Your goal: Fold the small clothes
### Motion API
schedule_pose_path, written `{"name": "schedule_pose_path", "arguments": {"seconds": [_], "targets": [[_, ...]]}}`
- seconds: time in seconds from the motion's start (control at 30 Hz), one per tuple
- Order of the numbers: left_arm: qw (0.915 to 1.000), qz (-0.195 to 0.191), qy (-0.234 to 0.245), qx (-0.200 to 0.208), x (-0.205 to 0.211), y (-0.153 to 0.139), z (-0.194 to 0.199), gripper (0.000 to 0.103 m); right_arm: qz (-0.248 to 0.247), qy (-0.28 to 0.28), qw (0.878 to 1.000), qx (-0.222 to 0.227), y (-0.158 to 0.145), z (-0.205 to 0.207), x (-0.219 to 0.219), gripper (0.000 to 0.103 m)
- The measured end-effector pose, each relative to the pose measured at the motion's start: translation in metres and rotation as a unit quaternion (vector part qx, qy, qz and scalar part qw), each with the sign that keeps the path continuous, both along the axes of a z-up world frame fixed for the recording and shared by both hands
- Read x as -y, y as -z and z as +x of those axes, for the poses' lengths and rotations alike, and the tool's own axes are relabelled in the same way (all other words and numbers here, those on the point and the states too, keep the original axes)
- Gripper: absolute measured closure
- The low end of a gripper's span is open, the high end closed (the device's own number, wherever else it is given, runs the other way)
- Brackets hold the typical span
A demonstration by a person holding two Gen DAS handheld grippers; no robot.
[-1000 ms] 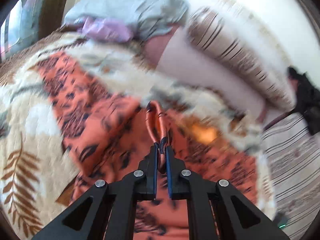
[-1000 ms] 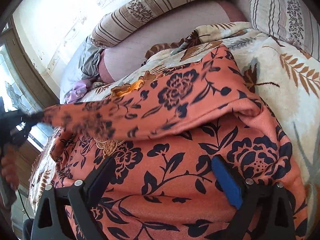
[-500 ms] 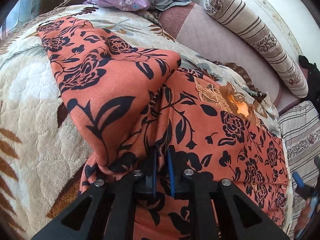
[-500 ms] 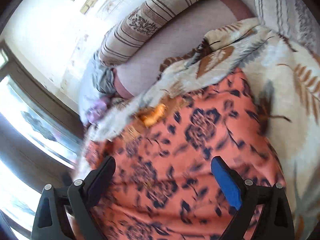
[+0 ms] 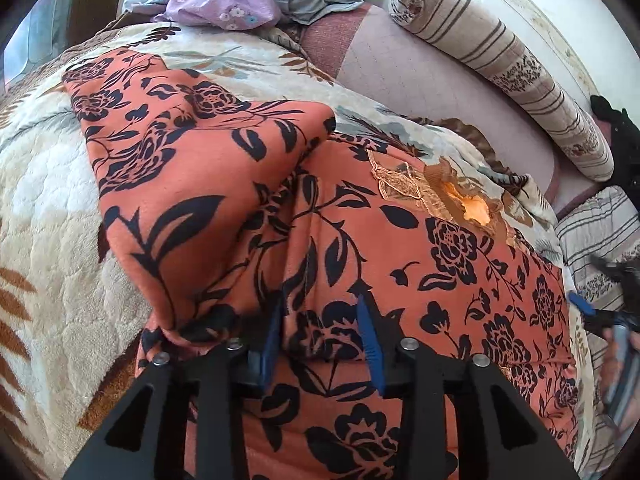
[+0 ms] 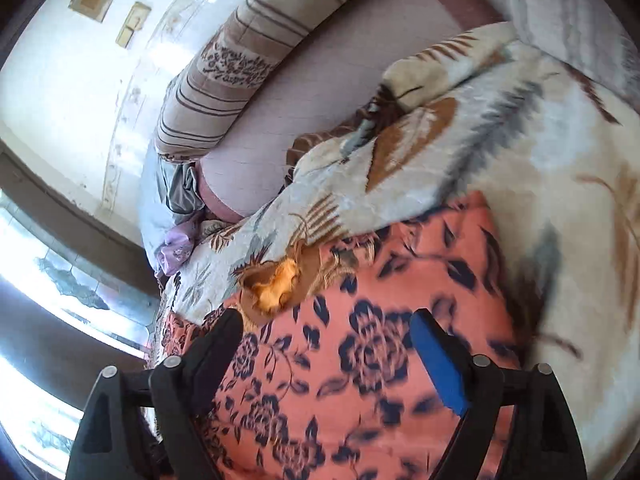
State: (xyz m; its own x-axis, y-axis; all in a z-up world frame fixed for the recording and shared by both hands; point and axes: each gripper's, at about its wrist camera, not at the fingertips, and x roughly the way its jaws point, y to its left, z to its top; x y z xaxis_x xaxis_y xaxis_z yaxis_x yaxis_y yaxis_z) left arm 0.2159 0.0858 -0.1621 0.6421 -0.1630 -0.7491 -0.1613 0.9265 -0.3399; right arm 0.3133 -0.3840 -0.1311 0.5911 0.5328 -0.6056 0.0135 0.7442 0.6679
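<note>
An orange garment with black flowers (image 5: pixel 400 264) lies spread on the bed, its left part folded over into a raised flap (image 5: pixel 192 168). A gold embroidered neckline (image 5: pixel 448 196) sits at its far end. My left gripper (image 5: pixel 322 320) is open just above the garment at the flap's near edge, holding nothing. My right gripper (image 6: pixel 326 334) is open over the same garment (image 6: pixel 360 380), near the neckline (image 6: pixel 276 288), empty. It also shows at the right edge of the left wrist view (image 5: pixel 600 312).
A cream blanket with brown leaves (image 5: pixel 48 200) covers the bed. A striped bolster (image 5: pixel 508 68) lies along the wall. Purple and grey clothes (image 5: pixel 224 8) are piled at the far end. A striped pillow (image 5: pixel 600 232) lies at right. A window (image 6: pixel 48 280) is at left.
My left gripper has carried the garment's side across, laid it down as a flap and opened. My right gripper stayed open and moved up toward the neckline.
</note>
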Motion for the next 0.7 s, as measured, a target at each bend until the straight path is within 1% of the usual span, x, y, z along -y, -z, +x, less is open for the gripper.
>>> {"name": "schedule_pose_path", "arguments": {"seconds": [0.03, 0.07, 0.1, 0.13, 0.17, 0.2, 0.23, 0.27, 0.3, 0.33, 0.37, 0.4, 0.43, 0.47, 0.5, 0.53, 0.57, 0.6, 0.63, 0.67, 0.7], "targets": [[1.0000, 0.001, 0.000, 0.000, 0.000, 0.000, 0.000, 0.065, -0.026, 0.015, 0.999, -0.041, 0.019, 0.012, 0.004, 0.015], [1.0000, 0.001, 0.000, 0.001, 0.000, 0.000, 0.000, 0.065, -0.010, 0.025, 0.999, -0.043, 0.032, 0.017, 0.011, 0.015], [1.0000, 0.000, 0.000, 0.001, 0.000, 0.000, 0.000, 0.065, 0.002, 0.053, 0.998, -0.026, 0.027, 0.015, 0.015, 0.015], [1.0000, -0.001, 0.000, 0.000, -0.001, 0.000, 0.000, 0.065, 0.003, 0.072, 0.997, -0.022, 0.018, 0.011, 0.015, 0.014], [1.0000, 0.001, -0.001, 0.000, -0.001, 0.000, 0.000, 0.064, 0.004, 0.072, 0.997, -0.009, 0.008, 0.008, 0.011, 0.014], [1.0000, 0.002, -0.001, 0.000, 0.001, 0.000, 0.001, 0.060, 0.004, 0.055, 0.998, 0.016, -0.002, 0.004, 0.004, 0.014], [1.0000, 0.002, 0.003, 0.002, 0.003, -0.001, 0.001, 0.056, -0.020, 0.039, 0.998, 0.049, -0.009, 0.001, -0.005, 0.013], [0.9999, 0.006, 0.009, 0.003, 0.006, -0.002, 0.002, 0.049, -0.067, 0.040, 0.996, 0.051, -0.007, -0.001, -0.011, 0.012], [0.9998, 0.013, 0.016, 0.004, 0.009, -0.002, 0.002, 0.046, -0.134, 0.050, 0.990, -0.003, 0.013, 0.006, -0.016, 0.012], [0.9997, 0.016, 0.018, 0.005, 0.011, -0.002, 0.002, 0.045, -0.154, 0.061, 0.985, -0.040, 0.029, 0.006, -0.017, 0.016], [0.9997, 0.014, 0.019, 0.006, 0.010, -0.002, 0.002, 0.044, -0.177, 0.074, 0.981, -0.012, 0.019, -0.004, -0.024, 0.016], [0.9998, 0.004, 0.018, 0.010, 0.007, -0.002, 0.001, 0.044, -0.219, 0.085, 0.972, 0.013, 0.003, -0.019, -0.039, 0.016], [0.9998, -0.006, 0.017, 0.011, 0.004, -0.002, 0.000, 0.044, -0.233, 0.082, 0.968, 0.043, -0.010, -0.033, -0.051, 0.016], [0.9997, -0.013, 0.016, 0.011, 0.002, -0.001, 0.000, 0.044, -0.244, 0.070, 0.963, 0.086, -0.022, -0.054, -0.070, 0.016], [0.9997, -0.015, 0.016, 0.011, 0.002, -0.001, 0.000, 0.042, -0.261, 0.063, 0.957, 0.109, -0.027, -0.066, -0.087, 0.015], [0.9996, -0.015, 0.018, 0.014, 0.003, -0.002, 0.000, 0.041, -0.281, 0.062, 0.950, 0.123, -0.029, -0.080, -0.105, 0.014], [0.9995, -0.016, 0.020, 0.016, 0.004, -0.003, -0.001, 0.039, -0.291, 0.060, 0.945, 0.134, -0.027, -0.095, -0.122, 0.013], [0.9996, -0.019, 0.017, 0.015, 0.003, -0.005, -0.003, 0.039, -0.299, 0.055, 0.942, 0.142, -0.021, -0.108, -0.136, 0.009], [0.9995, -0.027, 0.012, 0.012, 0.001, -0.008, -0.006, 0.039, -0.311, 0.052, 0.938, 0.142, -0.013, -0.119, -0.139, 0.004], [0.9990, -0.045, 0.003, 0.007, -0.004, -0.015, -0.012, 0.039, -0.332, 0.047, 0.933, 0.132, 0.001, -0.122, -0.150, 0.002], [0.9974, -0.070, -0.003, 0.015, -0.012, -0.026, -0.019, 0.039, -0.350, 0.032, 0.930, 0.108, 0.015, -0.122, -0.155, 0.002]]}}
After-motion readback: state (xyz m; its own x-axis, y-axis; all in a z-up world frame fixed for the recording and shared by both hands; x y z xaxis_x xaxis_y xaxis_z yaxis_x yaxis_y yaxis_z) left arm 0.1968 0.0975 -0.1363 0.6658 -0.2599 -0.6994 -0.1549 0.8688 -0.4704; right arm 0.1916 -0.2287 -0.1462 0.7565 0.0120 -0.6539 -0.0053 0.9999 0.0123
